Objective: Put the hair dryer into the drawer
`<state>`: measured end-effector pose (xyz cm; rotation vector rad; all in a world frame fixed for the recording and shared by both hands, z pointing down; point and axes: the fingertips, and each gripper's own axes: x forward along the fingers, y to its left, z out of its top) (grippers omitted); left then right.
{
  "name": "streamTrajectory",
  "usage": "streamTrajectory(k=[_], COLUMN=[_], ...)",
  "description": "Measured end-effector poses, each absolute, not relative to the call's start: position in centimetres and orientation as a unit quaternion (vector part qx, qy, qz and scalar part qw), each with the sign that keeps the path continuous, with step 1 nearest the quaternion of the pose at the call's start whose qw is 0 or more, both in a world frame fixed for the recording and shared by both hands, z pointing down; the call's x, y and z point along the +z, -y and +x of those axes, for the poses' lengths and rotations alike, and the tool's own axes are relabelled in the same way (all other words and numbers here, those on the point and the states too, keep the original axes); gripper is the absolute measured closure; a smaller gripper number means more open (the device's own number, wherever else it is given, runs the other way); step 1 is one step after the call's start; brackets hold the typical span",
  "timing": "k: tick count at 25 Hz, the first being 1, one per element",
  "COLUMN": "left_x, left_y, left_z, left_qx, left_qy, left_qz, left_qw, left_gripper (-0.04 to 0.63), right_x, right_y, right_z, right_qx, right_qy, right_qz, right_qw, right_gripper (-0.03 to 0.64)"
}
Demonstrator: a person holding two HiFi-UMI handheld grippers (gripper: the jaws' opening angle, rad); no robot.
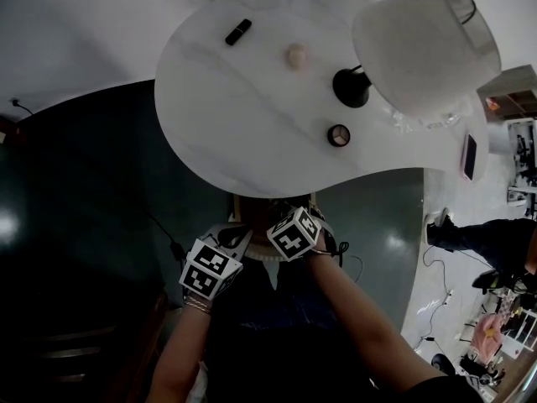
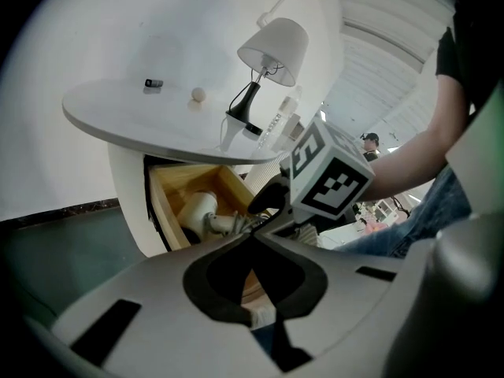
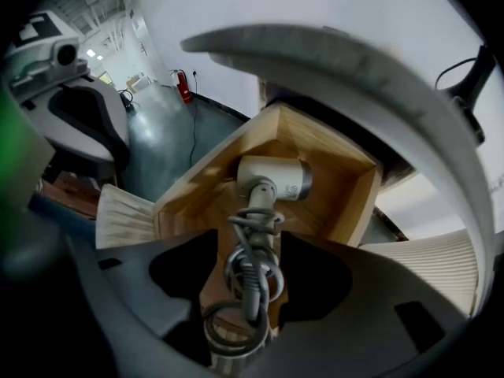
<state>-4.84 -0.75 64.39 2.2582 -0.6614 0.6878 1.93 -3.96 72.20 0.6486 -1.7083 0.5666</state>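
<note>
In the head view the left claw (image 1: 210, 269) and right claw (image 1: 294, 233) hang at the near edge of the white desk (image 1: 252, 116). In the left gripper view the left claw is pinched together on nothing, while the hair dryer (image 2: 197, 209) lies inside the open drawer (image 2: 161, 195). In the right gripper view the right claw stands wide around the coiled cord (image 3: 250, 270) without pressing it, so it had best lift straight up without snagging; the dryer's handle runs from the claw toward the drawer's back, with the barrel crosswise.

hair dryer (image 2: 195, 209): cord end behind left tongs (image 2: 252, 237) | drawer (image 2: 177, 178): front hidden by them
</note>
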Motion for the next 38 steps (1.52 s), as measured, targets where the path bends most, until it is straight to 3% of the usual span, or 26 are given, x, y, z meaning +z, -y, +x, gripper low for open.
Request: streamTrajectory(k=[6,13,16,38], left_x=[63.5,61.7,61.5,54.1], left_y=[1.3,1.9,1.3,2.8], left_z=[-6.6,-6.6,-7.0,-5.6], left_qx=[0.26,0.254,0.256,0.22], left_qy=[0.272,0.274,0.266,0.321], left_qz=[0.871,0.878,0.882,0.883], left_qw=[0.317,0.299,0.294,0.262], left_gripper=[0.583,0.583,0.583,0.583], right_x=[69.4,66.1,64.7,53.1], right_y=[3.9,3.8,3.5,5.7], right_z=[2.5,4.1,3.9,4.4], right_qx=[0.222,0.224,0.227,0.226], right_qy=[0.753,0.763,0.769,0.858], right_qz=[0.323,0.354,0.366,0.326], right_qw=[0.528,0.492,0.473,0.326], right_gripper=[0.366,0.546,0.577,0.599])
